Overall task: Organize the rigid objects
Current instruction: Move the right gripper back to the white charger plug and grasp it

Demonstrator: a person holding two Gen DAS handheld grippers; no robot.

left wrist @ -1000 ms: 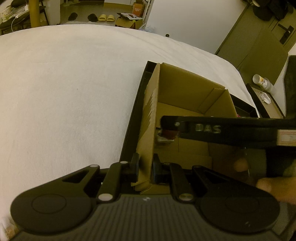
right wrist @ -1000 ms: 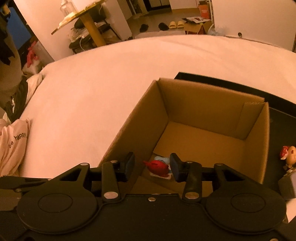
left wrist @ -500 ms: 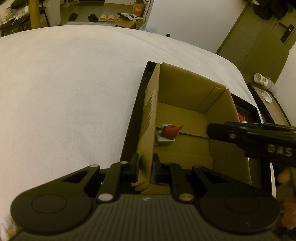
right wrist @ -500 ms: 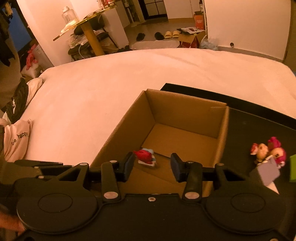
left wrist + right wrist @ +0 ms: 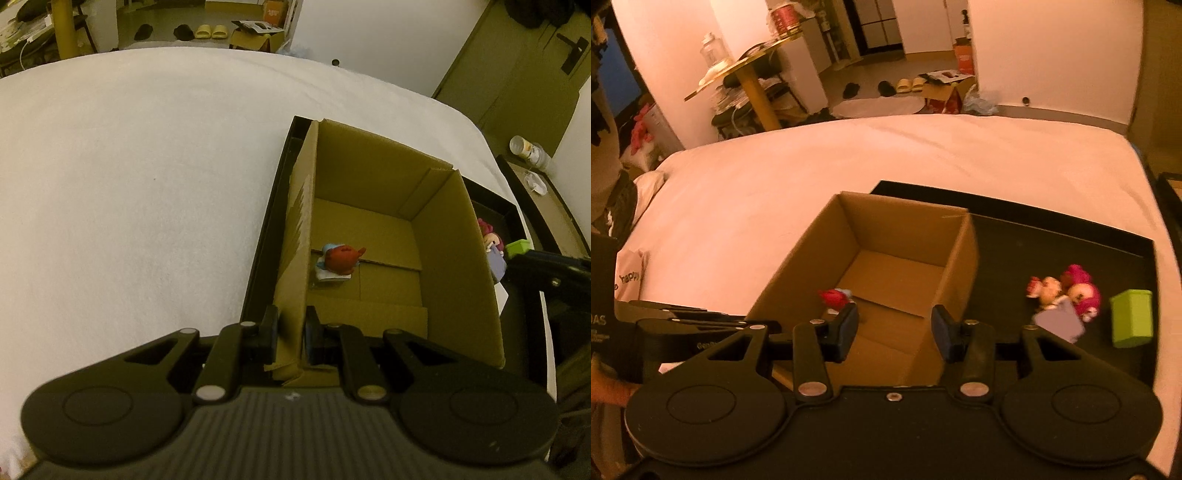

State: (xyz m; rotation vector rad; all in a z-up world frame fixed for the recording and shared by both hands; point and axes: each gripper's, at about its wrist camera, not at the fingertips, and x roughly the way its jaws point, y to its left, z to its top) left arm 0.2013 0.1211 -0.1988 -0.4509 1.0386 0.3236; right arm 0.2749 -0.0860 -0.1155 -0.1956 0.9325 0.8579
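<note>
1. The red toy (image 5: 341, 257) lies on the cardboard box (image 5: 458, 258) floor.
2. The left gripper (image 5: 291, 332) is clamped on the box's near wall.
3. Only the right view shows the right gripper (image 5: 892, 328) unclenched and empty, and the green block (image 5: 1132, 323) whole, on the black tray (image 5: 1015, 236).

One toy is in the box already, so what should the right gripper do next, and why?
Probably swing the right gripper, jaws empty, toward the small toys on the black tray and pick one. Only the red toy lies in the cardboard box, whose wall the left gripper clamps.
</note>
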